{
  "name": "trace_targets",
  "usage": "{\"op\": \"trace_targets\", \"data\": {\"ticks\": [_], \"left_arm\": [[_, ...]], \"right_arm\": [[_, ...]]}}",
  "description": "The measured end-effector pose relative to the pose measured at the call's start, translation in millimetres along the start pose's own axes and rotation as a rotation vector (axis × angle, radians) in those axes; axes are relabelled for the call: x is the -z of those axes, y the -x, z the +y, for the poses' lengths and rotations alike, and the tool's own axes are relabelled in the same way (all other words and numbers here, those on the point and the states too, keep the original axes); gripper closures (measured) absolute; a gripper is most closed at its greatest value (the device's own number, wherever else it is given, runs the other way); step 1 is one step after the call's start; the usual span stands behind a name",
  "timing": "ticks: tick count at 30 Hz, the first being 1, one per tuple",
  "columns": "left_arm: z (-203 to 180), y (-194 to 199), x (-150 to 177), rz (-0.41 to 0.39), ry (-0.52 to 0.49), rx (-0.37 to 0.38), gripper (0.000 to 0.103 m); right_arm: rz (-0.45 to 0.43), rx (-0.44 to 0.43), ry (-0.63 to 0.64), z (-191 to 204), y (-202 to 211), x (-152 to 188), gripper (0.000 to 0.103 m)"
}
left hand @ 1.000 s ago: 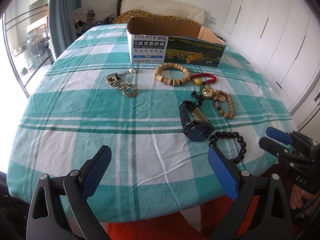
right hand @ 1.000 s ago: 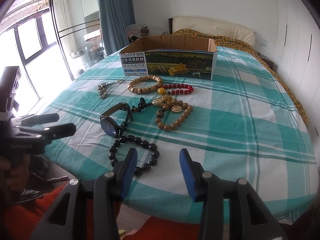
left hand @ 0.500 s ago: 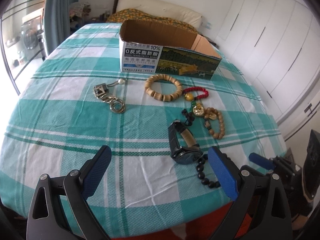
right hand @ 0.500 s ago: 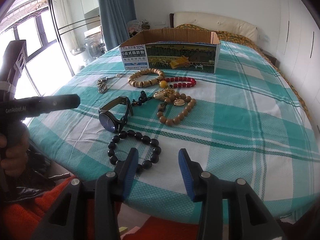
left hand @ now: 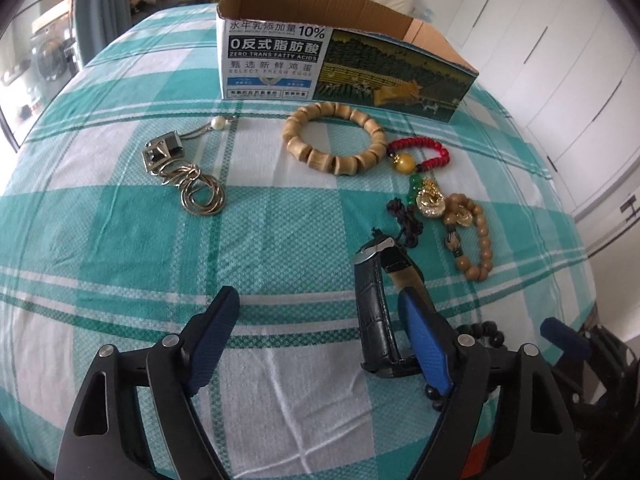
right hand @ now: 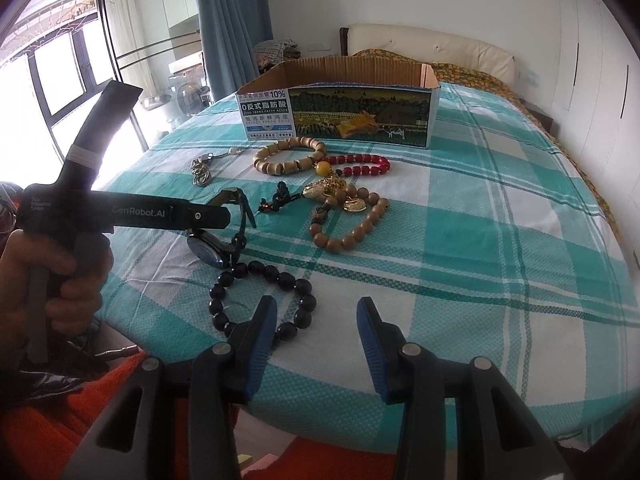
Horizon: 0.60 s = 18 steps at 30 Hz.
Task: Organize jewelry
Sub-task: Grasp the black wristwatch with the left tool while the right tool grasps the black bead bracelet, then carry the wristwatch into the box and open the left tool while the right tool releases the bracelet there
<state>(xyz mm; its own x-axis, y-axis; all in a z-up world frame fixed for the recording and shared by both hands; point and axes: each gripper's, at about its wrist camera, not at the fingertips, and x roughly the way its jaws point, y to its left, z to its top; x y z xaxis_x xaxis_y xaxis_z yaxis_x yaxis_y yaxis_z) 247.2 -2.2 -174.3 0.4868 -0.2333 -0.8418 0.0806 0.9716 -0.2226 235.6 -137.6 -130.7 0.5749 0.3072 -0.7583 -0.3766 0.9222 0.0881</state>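
Jewelry lies on a teal plaid cloth in front of an open cardboard box (left hand: 340, 60), also in the right wrist view (right hand: 340, 112). My left gripper (left hand: 320, 336) is open; its right finger sits inside the strap loop of a black watch (left hand: 376, 312), with the strap between the fingers. The watch (right hand: 212, 248) is partly hidden by the left gripper in the right wrist view. My right gripper (right hand: 316, 336) is open and empty, just right of a black bead bracelet (right hand: 264, 296).
A wooden bead bracelet (left hand: 332, 140), a red bead bracelet (left hand: 420, 152), a brown bead bracelet with gold charms (left hand: 468, 232) and a silver keychain (left hand: 180, 172) lie nearer the box. The bed's near edge (right hand: 280, 412) is just under the grippers.
My left gripper has moved forward and down to the watch, its right finger now inside the strap loop. My right gripper has edged slightly toward the black bead bracelet.
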Motion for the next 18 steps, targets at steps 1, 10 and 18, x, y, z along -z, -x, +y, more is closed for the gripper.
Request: {"op": "trace_targets", "data": {"ticks": [1,10,18], "left_arm": [[-2,0,1,0.005,-0.011,-0.001,0.03],[0,1,3,0.022,-0.015,0.019,0.095],[11,9,7,0.005,0.054,0.056,0.1]], "right_arm": [[0.004,-0.005,0.009,1,-4,-1,0.061],[0.048,-0.002,0.068,11,-38,-3,0.061],[0.043,0.042,0.067,11,-33,0,0.091]]}}
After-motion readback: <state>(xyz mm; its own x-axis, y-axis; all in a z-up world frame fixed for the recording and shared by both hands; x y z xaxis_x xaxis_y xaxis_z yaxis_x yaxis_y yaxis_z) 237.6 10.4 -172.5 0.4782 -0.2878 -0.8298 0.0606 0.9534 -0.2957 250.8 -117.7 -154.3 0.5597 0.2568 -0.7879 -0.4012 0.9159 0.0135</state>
